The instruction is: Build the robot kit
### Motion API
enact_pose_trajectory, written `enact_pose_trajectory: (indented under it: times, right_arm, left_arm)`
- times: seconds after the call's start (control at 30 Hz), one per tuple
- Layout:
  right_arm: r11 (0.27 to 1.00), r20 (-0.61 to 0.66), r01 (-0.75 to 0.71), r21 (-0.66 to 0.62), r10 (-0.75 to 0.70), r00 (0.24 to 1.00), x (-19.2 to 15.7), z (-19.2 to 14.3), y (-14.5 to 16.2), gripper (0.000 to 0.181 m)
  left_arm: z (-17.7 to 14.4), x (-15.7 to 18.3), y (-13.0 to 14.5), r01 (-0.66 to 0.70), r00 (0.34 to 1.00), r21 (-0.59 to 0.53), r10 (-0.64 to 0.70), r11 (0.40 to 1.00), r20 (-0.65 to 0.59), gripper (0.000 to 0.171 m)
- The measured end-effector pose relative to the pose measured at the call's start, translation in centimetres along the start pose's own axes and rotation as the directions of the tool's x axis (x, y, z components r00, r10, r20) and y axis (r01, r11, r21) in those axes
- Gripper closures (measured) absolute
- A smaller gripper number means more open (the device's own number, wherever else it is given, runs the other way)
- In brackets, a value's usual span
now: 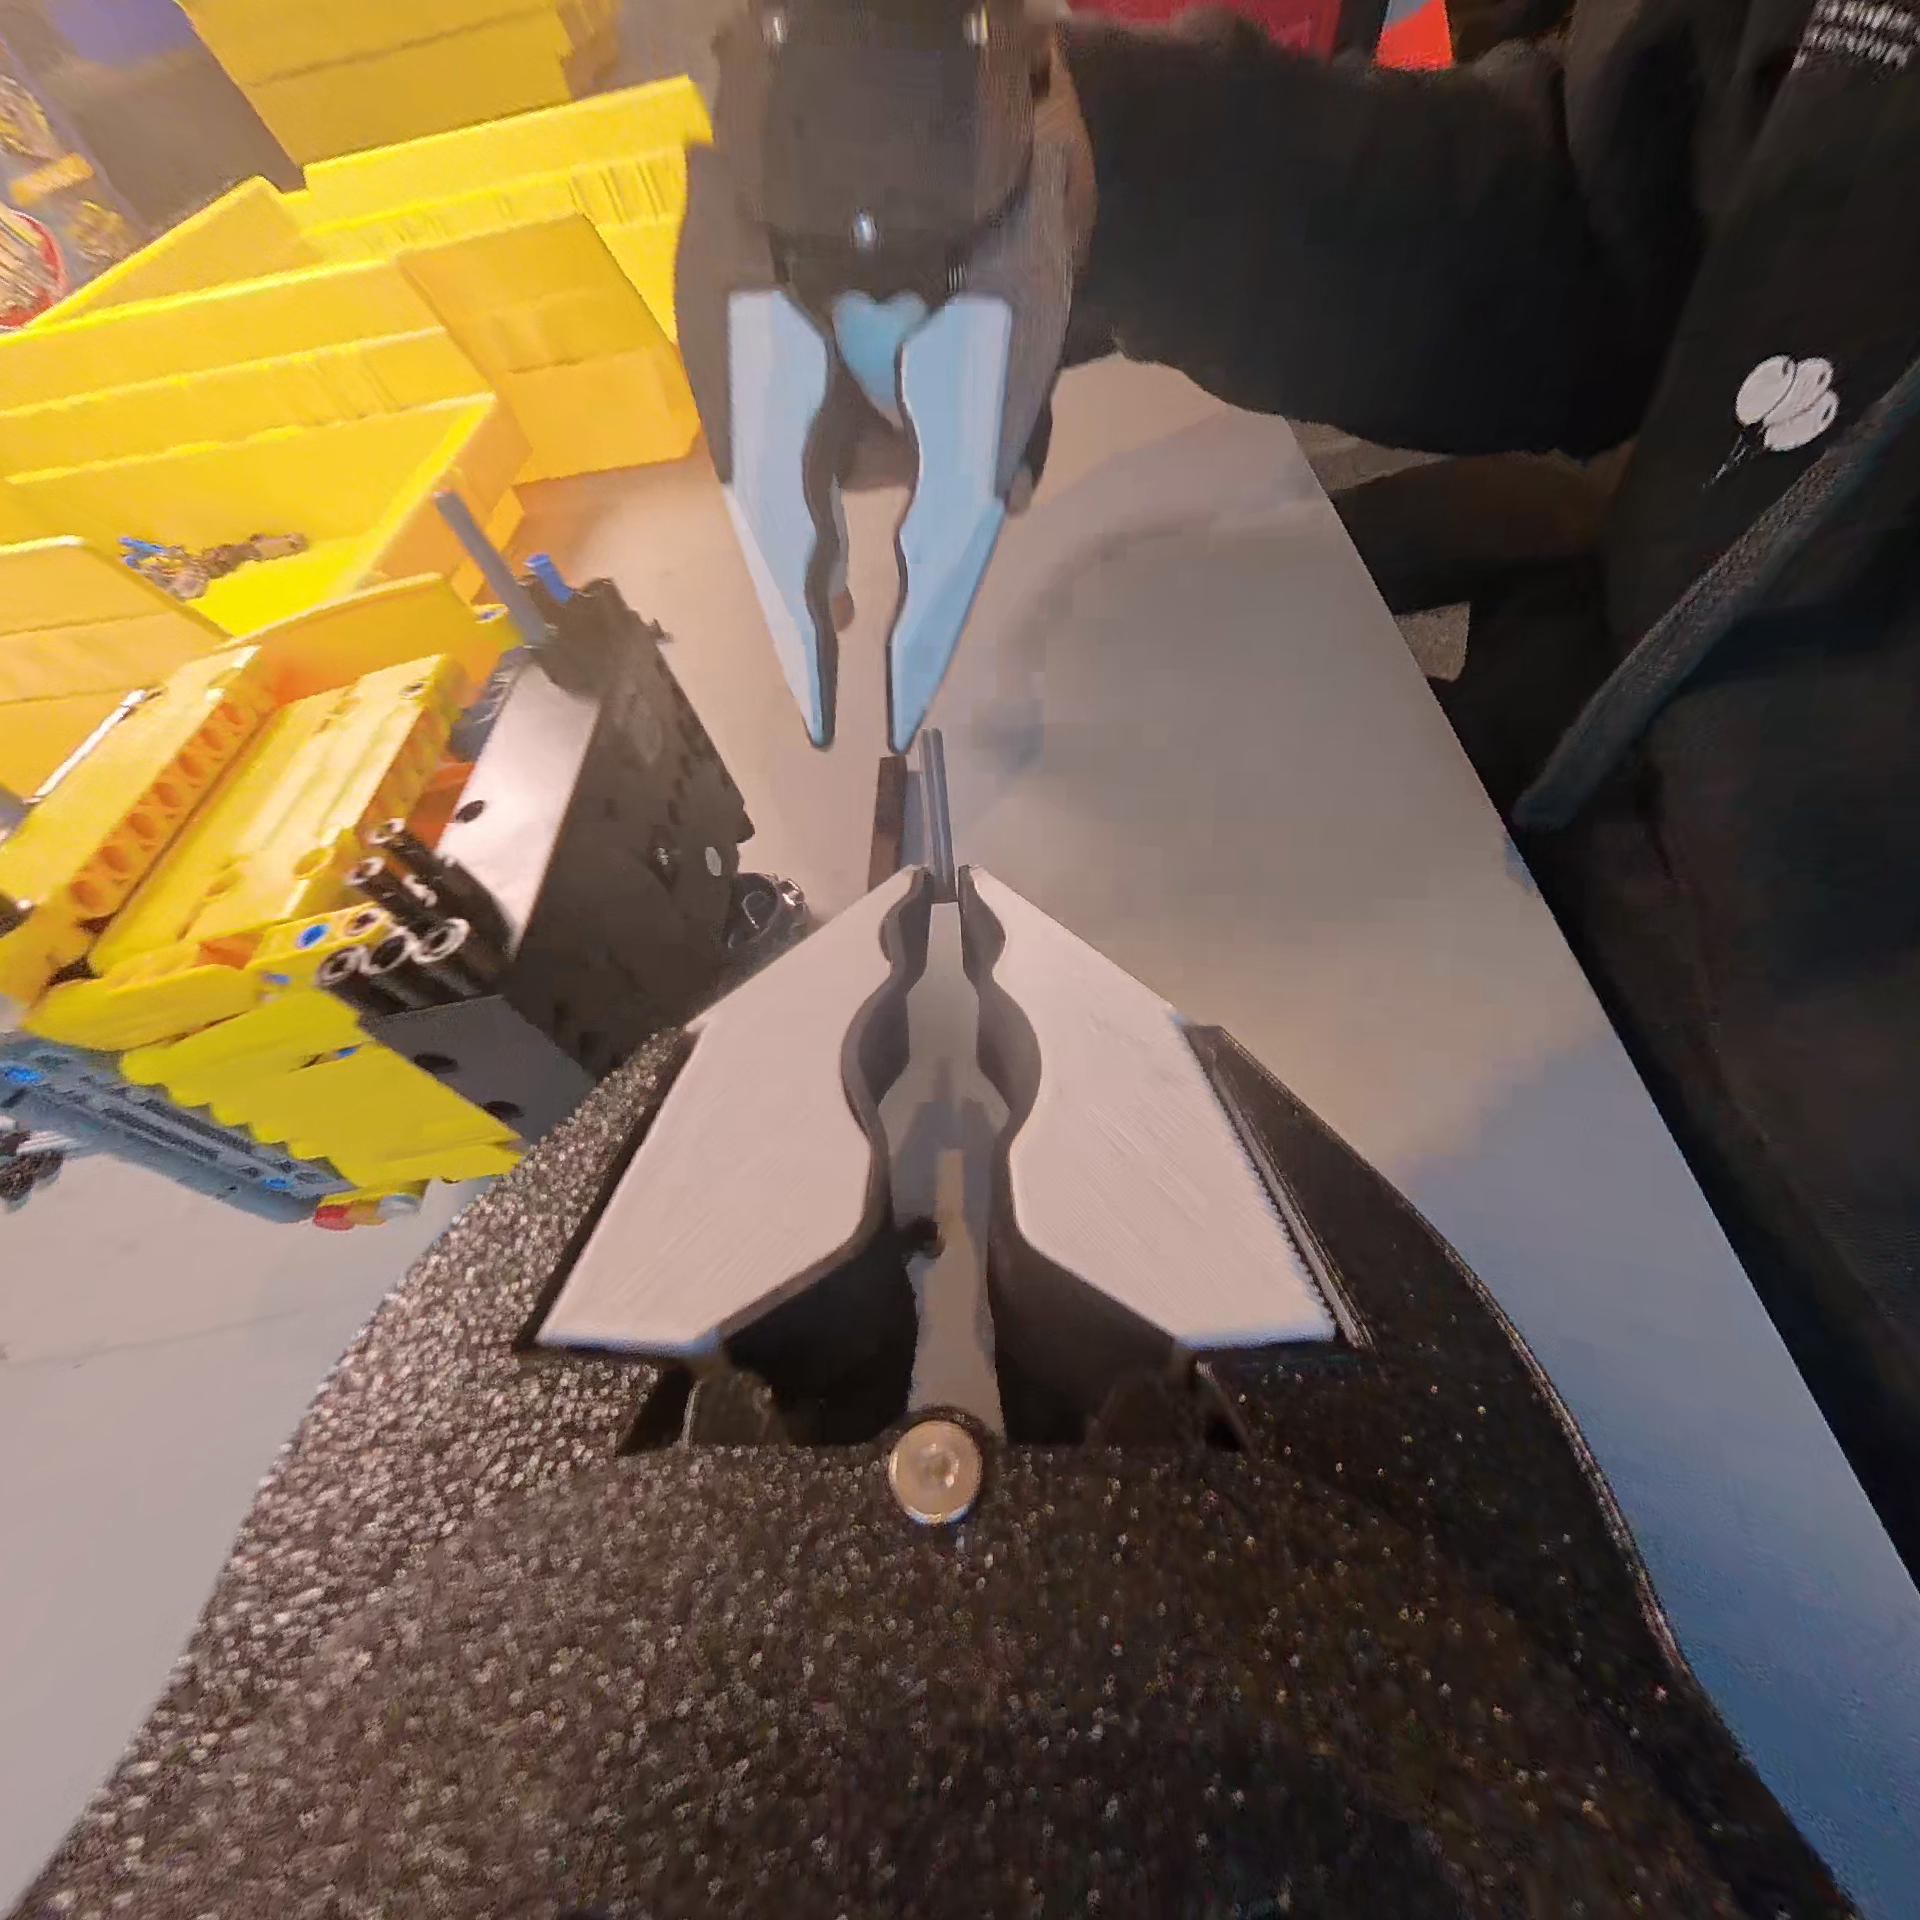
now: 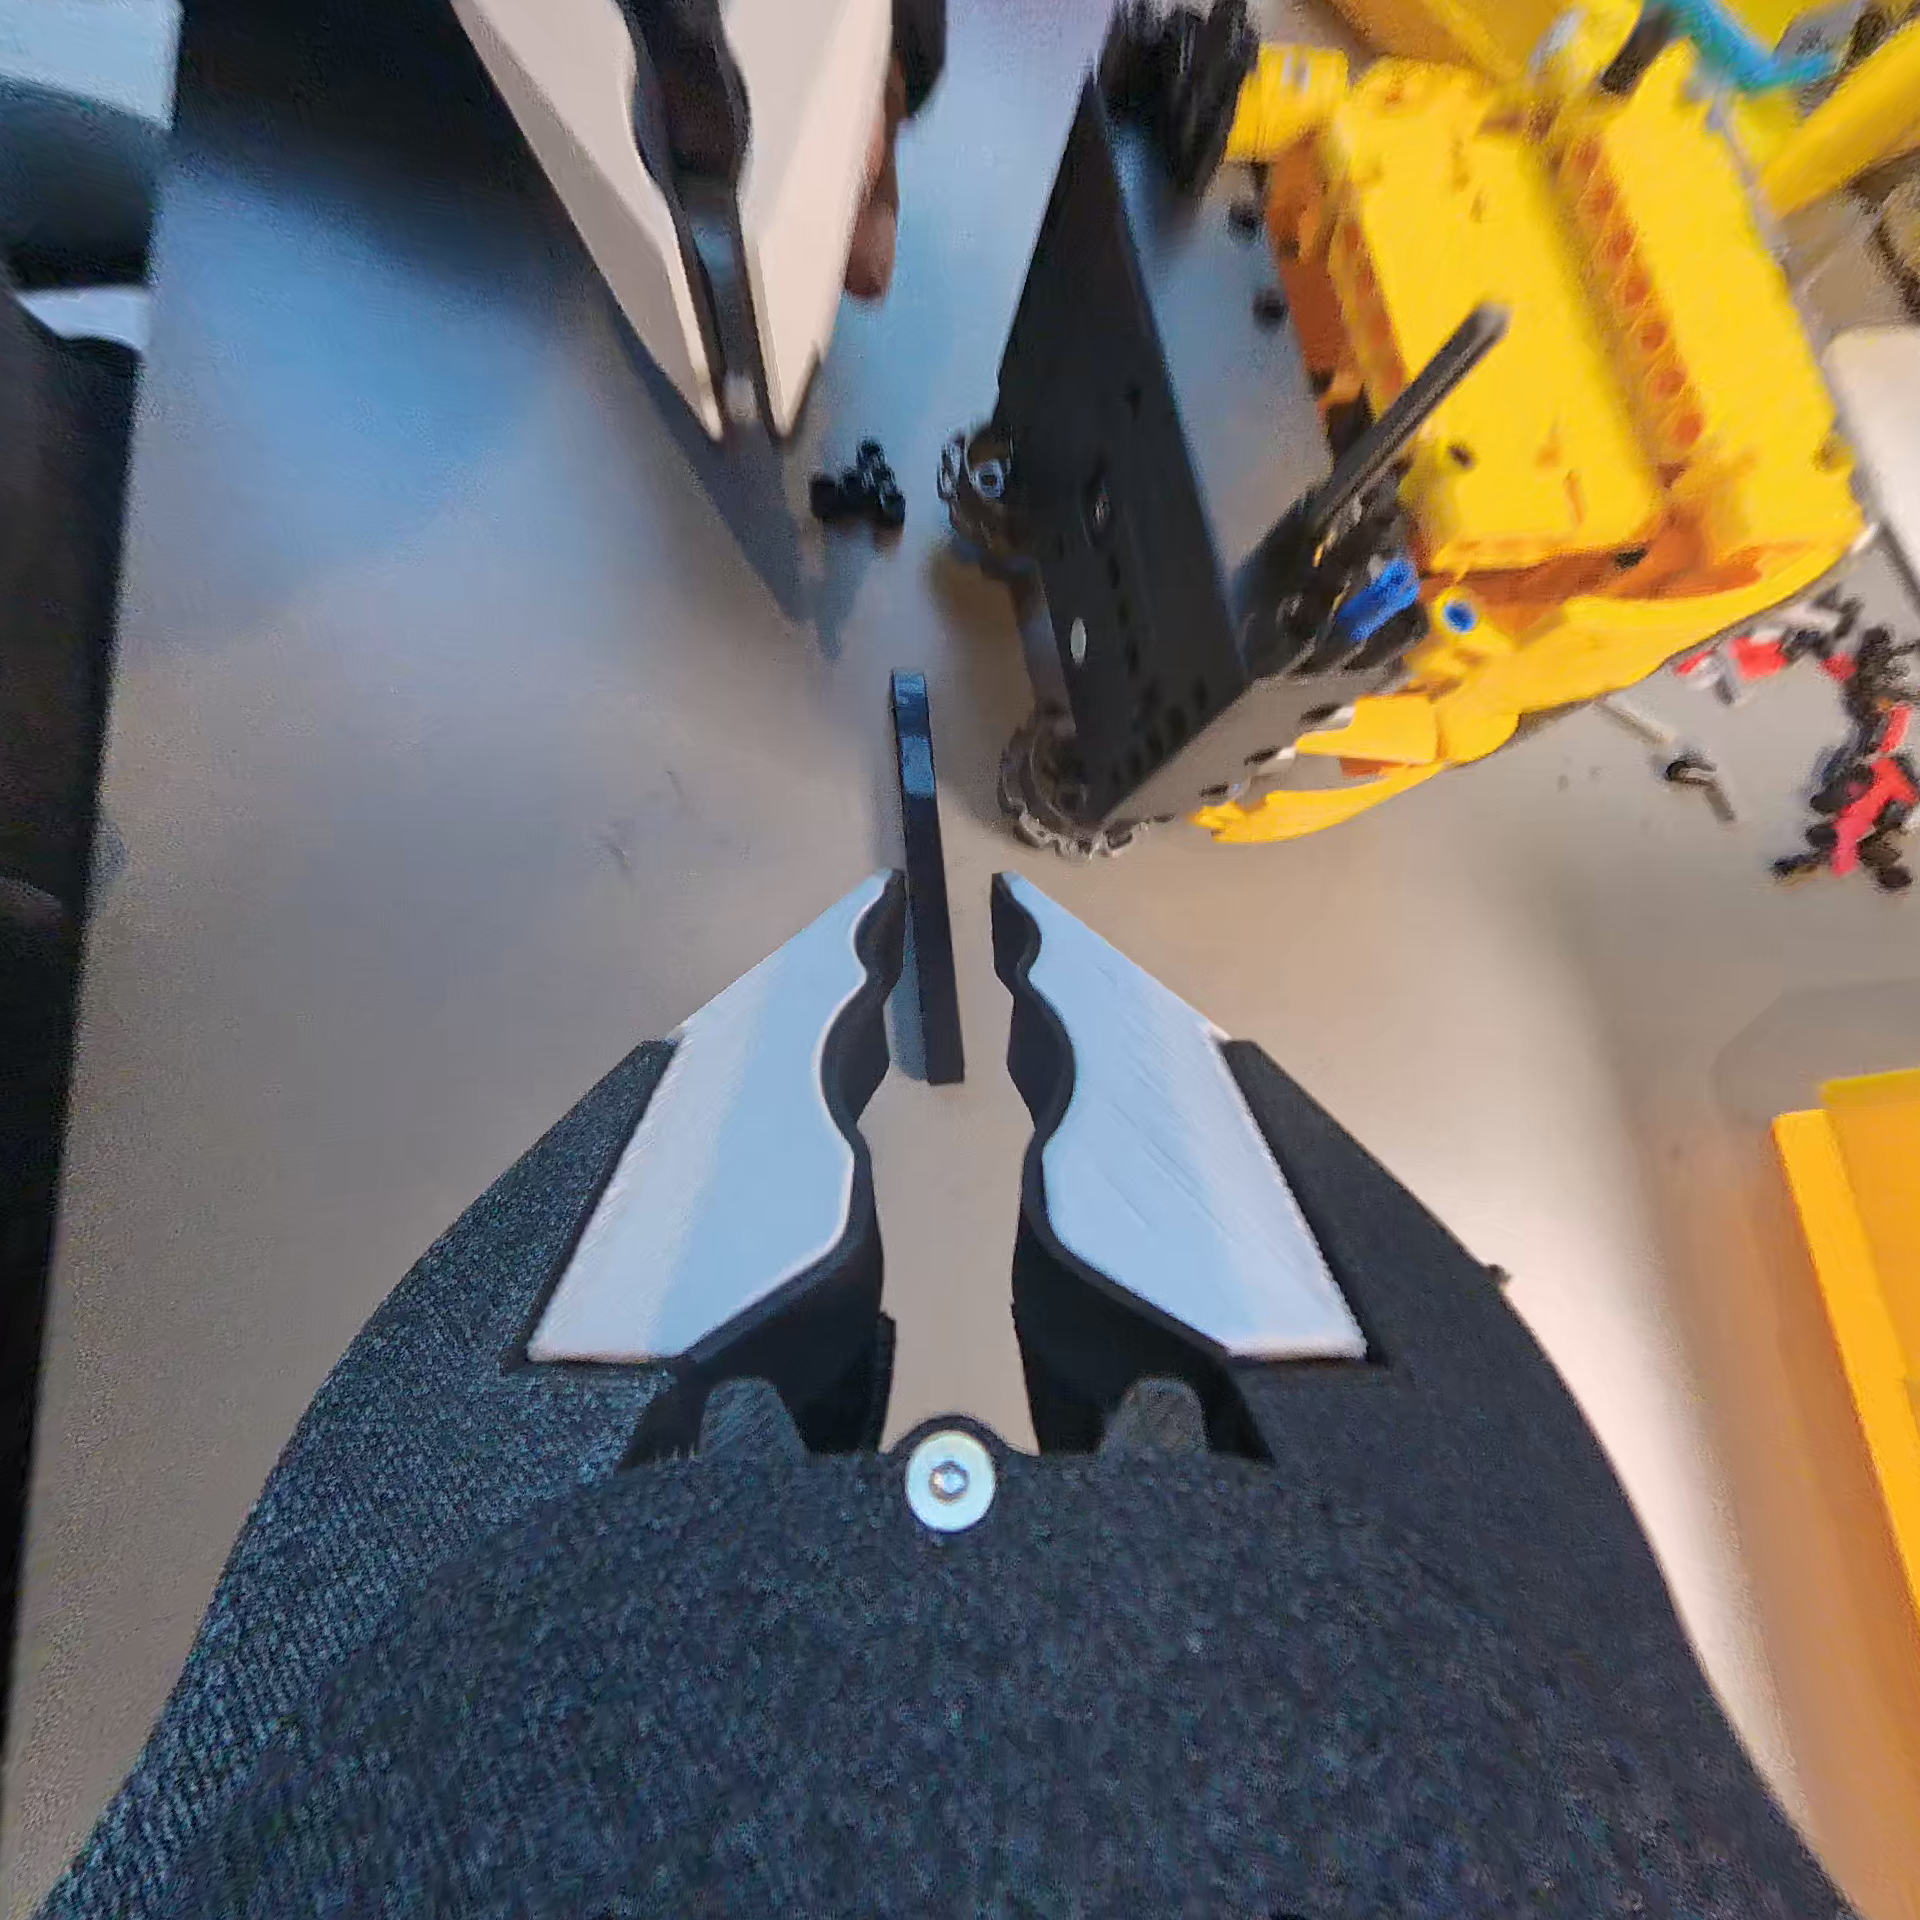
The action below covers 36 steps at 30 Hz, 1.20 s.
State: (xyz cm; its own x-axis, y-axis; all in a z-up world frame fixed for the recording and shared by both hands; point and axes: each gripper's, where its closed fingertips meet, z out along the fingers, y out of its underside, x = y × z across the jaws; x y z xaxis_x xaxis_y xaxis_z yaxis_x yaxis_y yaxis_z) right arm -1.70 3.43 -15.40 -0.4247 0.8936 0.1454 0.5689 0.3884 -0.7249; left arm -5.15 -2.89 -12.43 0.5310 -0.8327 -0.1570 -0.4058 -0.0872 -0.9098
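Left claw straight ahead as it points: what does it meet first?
Probably the right claw, whose tips face it just beyond the grey axle it grips; a black beam sits right beside that line. Depth is unclear.

Both tongs' housings (image 1: 935,1714) look rough, speckled black plastic (finely ribbed grey fingers (image 2: 727,1174)); the surface (image 1: 1195,779) is smooth, matt grey; the yellow model (image 2: 1558,416) glossy plastic.
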Motion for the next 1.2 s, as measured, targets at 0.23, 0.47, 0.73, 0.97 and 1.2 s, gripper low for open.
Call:
enact_pose_trajectory:
  times: [0.23,0.47,0.73,0.97,1.2]
  right_arm:
    - [0.994,0.079,0.046,-0.100,-0.038,0.996,-0.5,3.5,1.3,0.164]
    - [0.997,0.099,0.078,0.017,-0.079,0.992,-1.2,2.5,-0.1,0.174]
    - [0.957,-0.159,0.050,0.285,-0.004,0.987,0.3,-2.0,-3.4,0.174]
    - [0.929,-0.360,0.131,0.347,0.003,0.933,0.8,-3.4,-5.2,0.173]
    - [0.923,-0.447,0.232,0.307,-0.075,0.891,0.5,-3.2,-5.6,0.173]
  left_arm:
    - [-0.4,-0.5,0.2,0.017,1.000,0.007,-0.017,1.000,0.017,0.169]
    - [-0.6,-1.0,0.3,0.049,0.998,0.005,-0.049,0.999,0.035,0.169]
    - [-0.7,-1.8,-1.1,0.213,0.975,0.080,-0.217,0.974,0.044,0.169]
    - [0.2,-1.7,-2.6,0.474,0.878,0.227,-0.477,0.851,-0.044,0.169]
    - [0.2,-2.0,-3.4,0.556,0.824,0.307,-0.560,0.772,-0.085,0.169]
